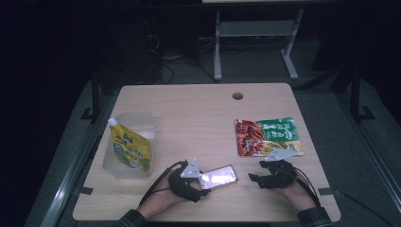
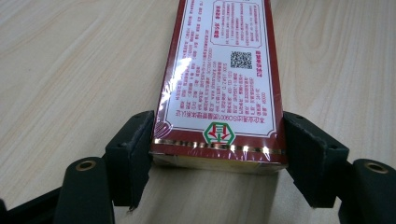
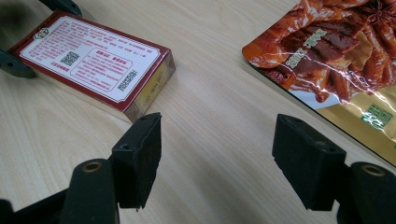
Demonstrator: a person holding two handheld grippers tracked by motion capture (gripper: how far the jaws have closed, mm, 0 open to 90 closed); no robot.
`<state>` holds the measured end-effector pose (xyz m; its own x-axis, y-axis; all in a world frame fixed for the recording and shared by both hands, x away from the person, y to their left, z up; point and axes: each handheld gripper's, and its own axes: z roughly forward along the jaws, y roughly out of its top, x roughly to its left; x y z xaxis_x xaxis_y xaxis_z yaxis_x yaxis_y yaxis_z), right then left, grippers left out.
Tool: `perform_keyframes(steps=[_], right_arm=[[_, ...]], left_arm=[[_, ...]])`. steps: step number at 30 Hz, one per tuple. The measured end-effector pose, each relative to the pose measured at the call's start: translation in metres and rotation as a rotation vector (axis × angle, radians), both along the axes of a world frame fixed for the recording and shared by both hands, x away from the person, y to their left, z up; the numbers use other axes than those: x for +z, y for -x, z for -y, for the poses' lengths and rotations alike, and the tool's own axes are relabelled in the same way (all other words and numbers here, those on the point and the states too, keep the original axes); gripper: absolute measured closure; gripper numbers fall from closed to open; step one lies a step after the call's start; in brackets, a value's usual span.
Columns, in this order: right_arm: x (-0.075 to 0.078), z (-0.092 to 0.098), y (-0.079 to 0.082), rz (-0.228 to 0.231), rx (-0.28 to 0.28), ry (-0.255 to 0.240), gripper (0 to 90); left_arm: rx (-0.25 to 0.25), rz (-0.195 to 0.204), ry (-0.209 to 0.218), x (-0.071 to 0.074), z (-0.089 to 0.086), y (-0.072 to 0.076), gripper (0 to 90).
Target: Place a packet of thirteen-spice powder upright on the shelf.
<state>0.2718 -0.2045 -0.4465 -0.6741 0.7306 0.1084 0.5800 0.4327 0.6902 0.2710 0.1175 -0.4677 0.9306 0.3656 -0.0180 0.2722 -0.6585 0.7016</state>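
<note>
Left gripper view: box [image 2: 219, 79] flat on table [image 2: 70, 70], end between left gripper [image 2: 217, 154] pads.
Slick wrap, end-only grip, so it could slip or tip if lifted; right gripper [image 3: 217, 158] is open, empty.

On the table [image 1: 198, 109], a flat box [image 1: 218, 177] lies near the front edge, roughly at the middle. Its near end sits between the jaws of the left gripper [image 1: 201, 182], which comes in from the box's left. The right gripper [image 1: 255, 178] rests on the table to the right of the box, apart from it. Just behind that gripper lies a flat snack packet [image 1: 267, 136]. At the table's left side stands a clear tub [image 1: 137, 120], and a spouted pouch [image 1: 130, 147] leans inside it.
</note>
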Motion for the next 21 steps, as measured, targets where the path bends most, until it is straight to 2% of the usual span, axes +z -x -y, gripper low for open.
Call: perform_keyframes(steps=[7,10,11,12,13,16,18,21], right_arm=[[0.002,-0.002,0.001,0.003,0.006,-0.005,32.7],[0.002,-0.005,0.001,0.0,0.025,-0.005,36.1],[0.003,-0.006,0.001,-0.016,0.025,-0.006,39.3],[0.004,-0.007,0.001,-0.016,0.029,-0.01,49.1],[0.005,-0.008,0.001,-0.008,0.029,-0.018,60.1],[0.01,-0.015,-0.002,0.029,0.069,-0.057,79.5],[0.012,-0.024,-0.004,0.036,0.106,-0.069,89.6],[0.01,-0.038,-0.008,0.026,0.172,-0.047,90.0]], left_arm=[[-0.017,0.004,-0.003,0.005,-0.002,0.002,31.7],[-0.032,0.004,0.0,0.009,-0.005,0.001,31.8],[-0.034,0.007,0.001,0.011,-0.005,0.001,31.9],[-0.037,0.004,0.0,0.011,-0.006,0.001,31.9],[-0.033,0.001,0.013,0.011,-0.006,0.002,31.9],[-0.042,0.0,0.014,0.012,-0.007,0.002,31.9],[-0.048,0.001,0.016,0.013,-0.008,0.003,31.9],[-0.054,0.005,0.025,0.015,-0.009,0.003,31.9]])
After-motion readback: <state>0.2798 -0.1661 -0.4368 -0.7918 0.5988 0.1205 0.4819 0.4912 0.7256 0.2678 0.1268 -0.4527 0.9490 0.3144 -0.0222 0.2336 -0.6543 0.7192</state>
